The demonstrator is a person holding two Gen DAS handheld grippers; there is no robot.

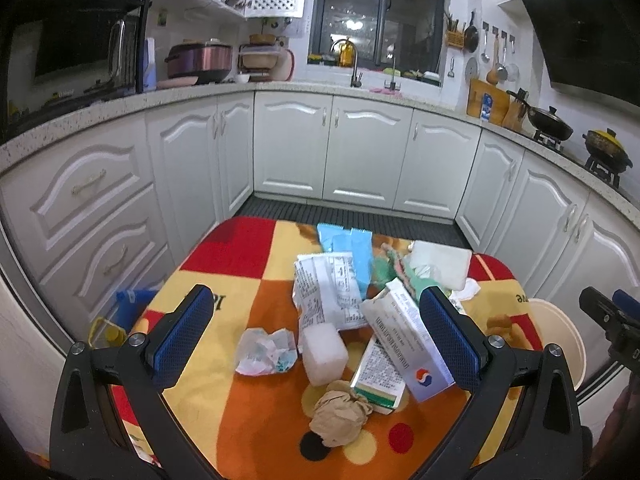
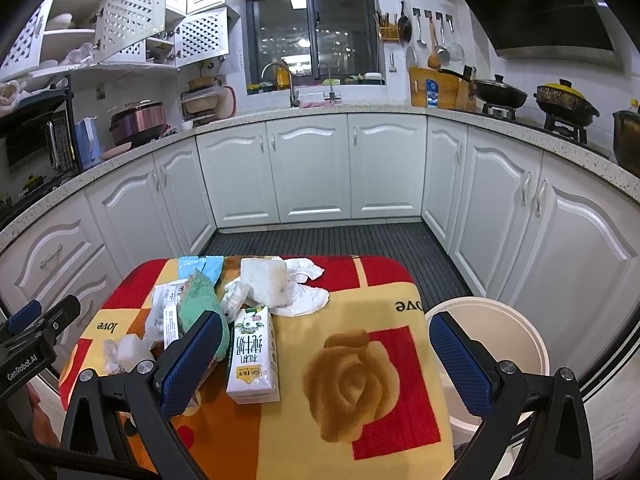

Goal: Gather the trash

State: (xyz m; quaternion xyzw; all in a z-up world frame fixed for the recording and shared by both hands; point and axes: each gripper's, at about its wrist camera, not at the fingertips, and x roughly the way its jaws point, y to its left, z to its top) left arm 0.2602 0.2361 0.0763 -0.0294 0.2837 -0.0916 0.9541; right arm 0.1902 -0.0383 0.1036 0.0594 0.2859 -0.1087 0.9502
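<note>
A pile of trash lies on a small table under a red, yellow and orange cloth (image 1: pixel 224 380). In the left wrist view I see a crumpled brown paper ball (image 1: pixel 340 412), a white foam block (image 1: pixel 324 354), a crumpled wrapper (image 1: pixel 266 350), a white medicine box (image 1: pixel 408 340) and blue packets (image 1: pixel 352 256). My left gripper (image 1: pixel 320 340) hovers open above them, holding nothing. In the right wrist view a milk carton (image 2: pixel 252 356), a white sponge block (image 2: pixel 266 282) and crumpled tissues (image 2: pixel 306 298) lie on the cloth (image 2: pixel 360 360). My right gripper (image 2: pixel 326 364) is open and empty above the table's right side.
A cream round bin (image 2: pixel 492 344) stands on the floor at the table's right edge, also the cream bin (image 1: pixel 560 344) in the left wrist view. White kitchen cabinets (image 2: pixel 312 168) ring the room, with dark ribbed floor (image 2: pixel 320 240) beyond the table. A blue bag (image 1: pixel 132 300) sits on the floor left.
</note>
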